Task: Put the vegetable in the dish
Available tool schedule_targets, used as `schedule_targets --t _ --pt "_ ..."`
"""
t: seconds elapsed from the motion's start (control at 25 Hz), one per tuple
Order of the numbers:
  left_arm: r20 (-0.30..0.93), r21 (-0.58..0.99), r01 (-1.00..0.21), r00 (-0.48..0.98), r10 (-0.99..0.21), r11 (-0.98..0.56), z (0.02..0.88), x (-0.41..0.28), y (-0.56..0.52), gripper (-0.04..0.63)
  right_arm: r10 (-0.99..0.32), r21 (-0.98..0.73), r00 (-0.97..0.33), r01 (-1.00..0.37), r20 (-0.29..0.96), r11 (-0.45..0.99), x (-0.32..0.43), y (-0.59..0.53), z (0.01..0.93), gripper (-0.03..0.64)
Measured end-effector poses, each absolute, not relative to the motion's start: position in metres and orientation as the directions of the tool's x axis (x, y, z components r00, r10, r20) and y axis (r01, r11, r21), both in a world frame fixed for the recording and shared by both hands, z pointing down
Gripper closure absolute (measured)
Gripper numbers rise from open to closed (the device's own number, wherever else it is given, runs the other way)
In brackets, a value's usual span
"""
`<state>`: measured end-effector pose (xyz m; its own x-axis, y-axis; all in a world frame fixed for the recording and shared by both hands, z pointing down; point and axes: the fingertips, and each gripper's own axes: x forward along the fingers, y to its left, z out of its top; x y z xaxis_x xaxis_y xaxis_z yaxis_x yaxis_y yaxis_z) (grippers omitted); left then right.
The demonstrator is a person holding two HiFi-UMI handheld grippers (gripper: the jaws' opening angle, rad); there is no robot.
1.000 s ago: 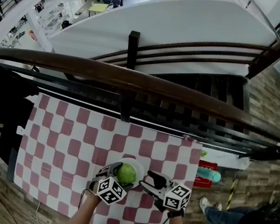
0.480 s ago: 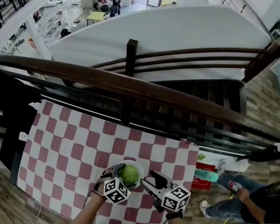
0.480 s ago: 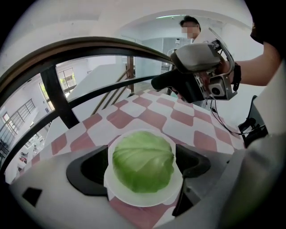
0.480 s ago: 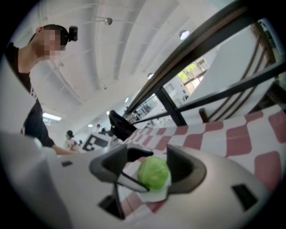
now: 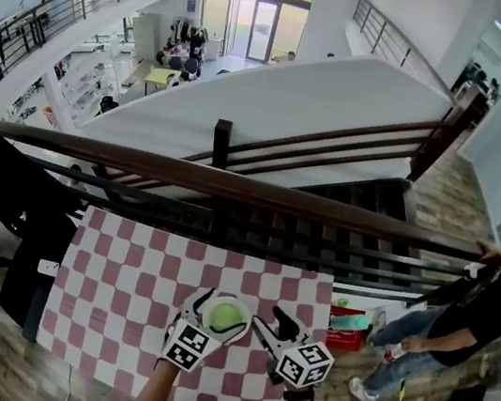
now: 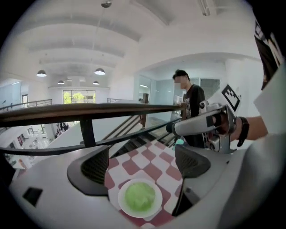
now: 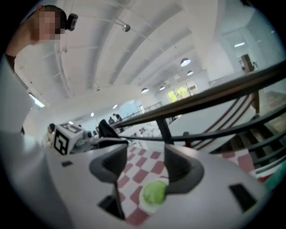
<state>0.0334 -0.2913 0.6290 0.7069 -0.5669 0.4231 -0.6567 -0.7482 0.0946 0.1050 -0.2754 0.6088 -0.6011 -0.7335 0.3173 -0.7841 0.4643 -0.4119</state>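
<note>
Vegetable (image 6: 139, 197): round, pale green, leafy-looking ball, sitting in middle of white dish (image 6: 124, 208) on checked worktop (image 5: 125, 269). Placement looks done.

Left gripper (image 6: 143, 166): jaws wide apart, nothing between them, held above dish.

Right gripper (image 7: 143, 169): jaws apart too, empty, just beside dish.

Handling, by guess: light, somewhat soft; outer leaves may bruise or give under squeeze; round, so may roll. If regrasp needed: take across widest part from above, gentle squeeze. Dish likely rigid, may slide on cloth.
</note>
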Motion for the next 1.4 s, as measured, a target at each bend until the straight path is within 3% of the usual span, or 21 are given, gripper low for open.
schedule_targets --t 0.2,0.44,0.68,1.04,1.4 --pt "0.292 0.119 -0.711 0.692 -0.66 -0.693 0.566 0.022 -0.27 0.173 -0.808 -0.293 -0.531 -0.839 0.256 0.459 0.098 -0.254 0.552 0.383" --pt "0.105 0.122 -0.793 0.608 -0.787 -0.597 0.485 0.005 -0.24 0.366 -0.864 -0.146 -0.471 -0.881 0.176 0.45 0.094 -0.224 0.498 0.539" --pt "-0.013 0.039 -0.815 0.578 -0.816 -0.578 0.431 0.0 -0.217 0.536 -0.91 -0.095 -0.397 -0.917 0.119 0.388 0.09 -0.199 0.456 0.594" --pt "-0.014 -0.041 -0.814 0.58 -0.814 -0.579 0.431 0.003 -0.197 0.572 -0.915 -0.04 -0.399 -0.917 0.059 0.397 0.074 -0.174 0.436 0.598" --pt "-0.007 -0.022 -0.808 0.589 -0.808 -0.589 0.44 0.011 -0.193 0.572 -0.91 -0.043 -0.396 -0.918 0.127 0.393 0.062 -0.164 0.462 0.598"
